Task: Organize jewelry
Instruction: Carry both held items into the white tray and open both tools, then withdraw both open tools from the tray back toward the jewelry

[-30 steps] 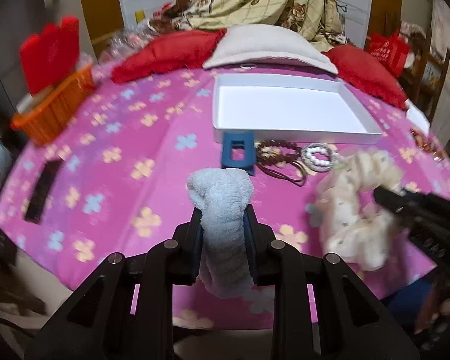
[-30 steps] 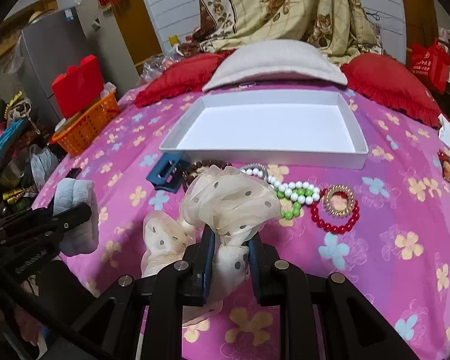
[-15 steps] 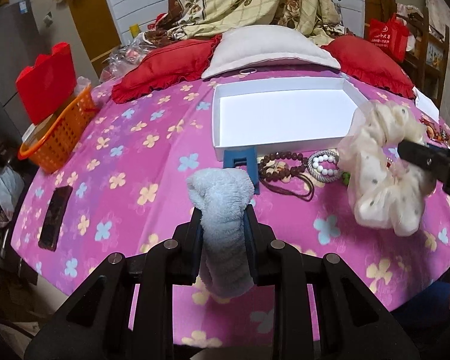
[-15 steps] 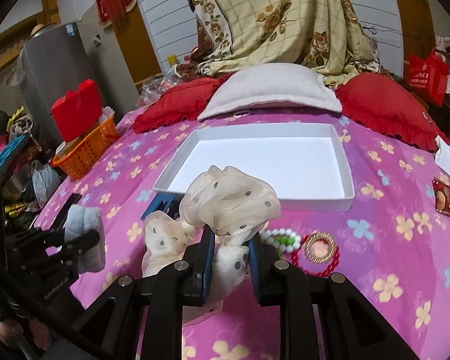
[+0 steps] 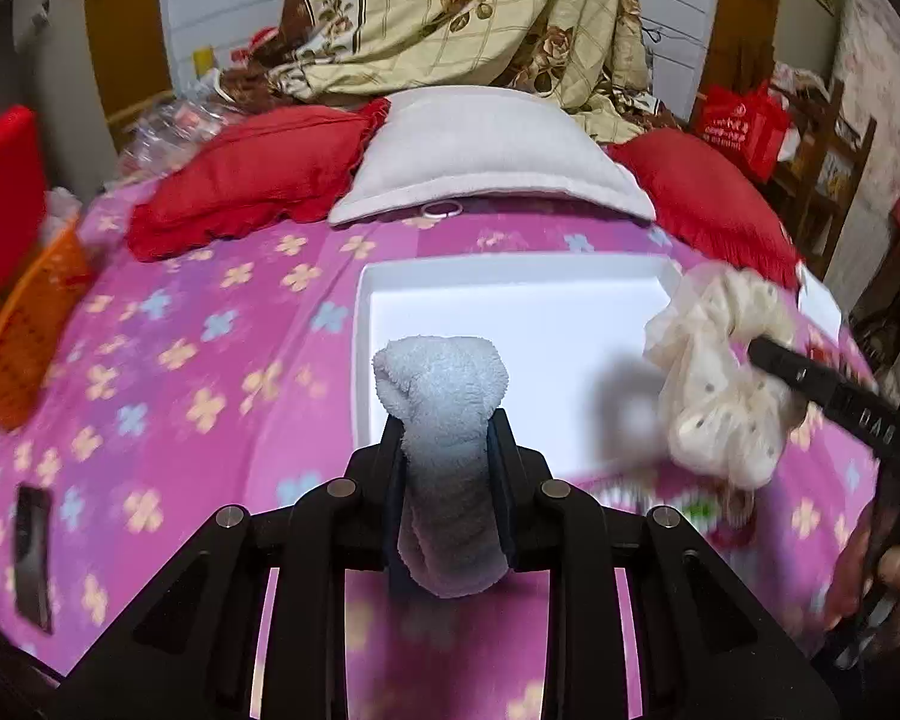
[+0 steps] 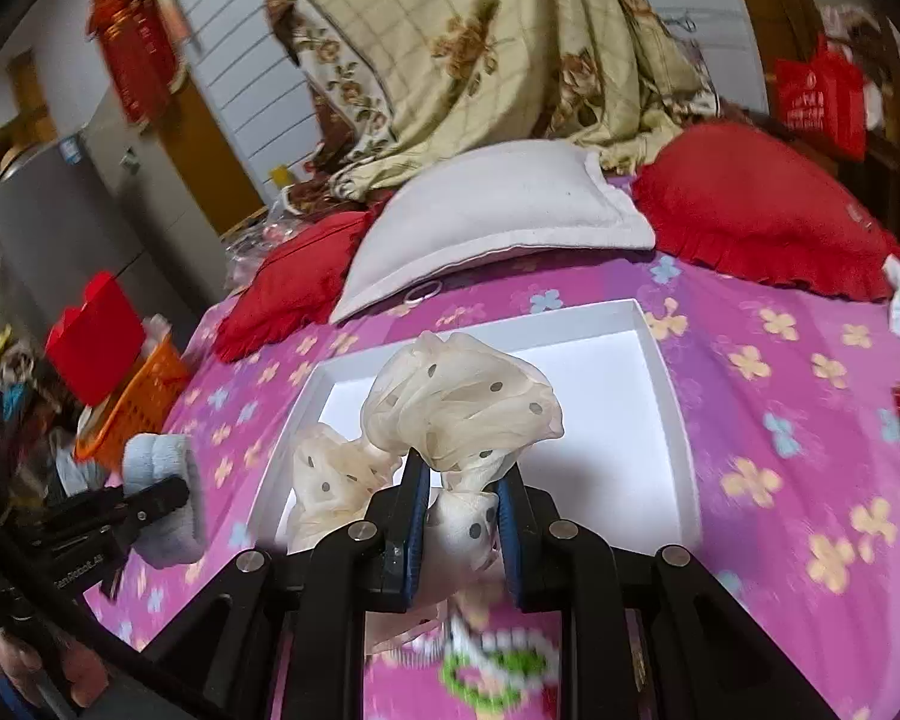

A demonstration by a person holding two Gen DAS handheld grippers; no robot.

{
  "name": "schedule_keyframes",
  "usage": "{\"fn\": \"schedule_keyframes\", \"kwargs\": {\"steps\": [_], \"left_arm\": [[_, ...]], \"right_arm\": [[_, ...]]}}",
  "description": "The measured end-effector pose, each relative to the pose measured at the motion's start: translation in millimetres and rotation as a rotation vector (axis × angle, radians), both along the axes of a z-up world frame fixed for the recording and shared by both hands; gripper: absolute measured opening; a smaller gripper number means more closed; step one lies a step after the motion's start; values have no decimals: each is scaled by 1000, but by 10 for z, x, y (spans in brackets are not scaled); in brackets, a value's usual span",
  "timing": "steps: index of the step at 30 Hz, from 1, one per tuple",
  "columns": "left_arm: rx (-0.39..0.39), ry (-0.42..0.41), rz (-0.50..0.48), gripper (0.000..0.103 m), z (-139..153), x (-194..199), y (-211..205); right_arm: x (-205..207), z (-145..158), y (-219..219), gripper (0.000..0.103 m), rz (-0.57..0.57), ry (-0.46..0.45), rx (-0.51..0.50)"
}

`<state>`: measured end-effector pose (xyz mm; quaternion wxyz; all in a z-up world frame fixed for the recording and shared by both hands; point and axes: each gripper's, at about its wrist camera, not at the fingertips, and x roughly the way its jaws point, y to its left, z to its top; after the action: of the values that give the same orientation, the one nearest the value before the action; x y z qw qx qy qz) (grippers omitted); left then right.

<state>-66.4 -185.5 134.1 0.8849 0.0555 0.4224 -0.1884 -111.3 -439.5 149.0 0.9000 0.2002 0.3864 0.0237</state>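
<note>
The blue scrunchie was clamped between the jaws of the left gripper, its plush loop standing up past the tips and a fold hanging below them. The cream dotted scrunchie was pinched by its gathered middle between the jaws of the right gripper, with one puff bulging ahead of the tips and another drooping to their left. Both were held in the air over the near part of the white tray, which lay just ahead of and below each pair of jaws on the pink flowered bed cover; its floor looked bare. A blurred string of green and white beads lay on the cover beneath the right jaws, nearer than the tray. A grey pillow and red cushions lay well beyond the tray, and an orange basket stood far off to the left of the jaws.

The risk, as I judge it, lay in the release. The left jaws seemed to hang near the tray's left wall, so the blue scrunchie could land on the rim and roll out onto the cover. The cream fabric was light and springy and might cling to a pad, or the two scrunchies could tangle if let go close together.
</note>
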Motion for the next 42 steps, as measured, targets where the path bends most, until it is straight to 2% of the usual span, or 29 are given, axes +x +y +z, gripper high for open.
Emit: {"fn": "schedule_keyframes", "kwargs": {"steps": [4,5,8,9,14,15,17,18,19,21,27,29,33,34,35,38,42], "left_arm": [[-44,73,-4,24,-171,552,-132],[-53,95,-7,24,-240,684,-178],[-50,145,16,24,-456,1041,-272],[-46,154,27,24,-520,1129,-286],[-34,171,64,26,-745,1450,-289],[-44,175,60,30,-758,1480,-277],[-71,185,40,34,-758,1519,-257],[-84,186,33,37,-743,1513,-246],[-96,178,25,39,-717,1490,-229],[-98,164,20,45,-662,1440,-227],[-114,115,24,45,-340,1061,-83],[-92,79,47,45,-200,815,-4],[-58,14,80,50,-13,238,161],[-47,-3,87,51,9,93,197],[-36,-21,91,53,23,-73,225],[-11,-50,106,54,-9,-452,272],[-1,-20,94,54,-125,-816,233]], "right_arm": [[448,-162,10,20,2,40,15],[448,-162,10,20,2,40,15],[789,-342,35,20,6,84,34],[1011,-470,69,20,7,117,35],[1347,-693,194,20,12,175,7],[1388,-718,212,21,11,184,7],[1409,-729,213,32,10,187,5],[1425,-728,218,45,11,185,3],[1404,-681,220,49,9,163,-10],[1364,-615,229,49,14,151,-36],[917,-332,225,49,37,99,-83],[458,-189,250,49,50,63,-116],[-190,-114,296,50,40,29,-146],[-378,-108,310,50,33,21,-159],[-378,-108,310,51,33,21,-159],[-819,-158,312,60,6,26,-175],[-1050,-232,262,61,-20,38,-153]]}}
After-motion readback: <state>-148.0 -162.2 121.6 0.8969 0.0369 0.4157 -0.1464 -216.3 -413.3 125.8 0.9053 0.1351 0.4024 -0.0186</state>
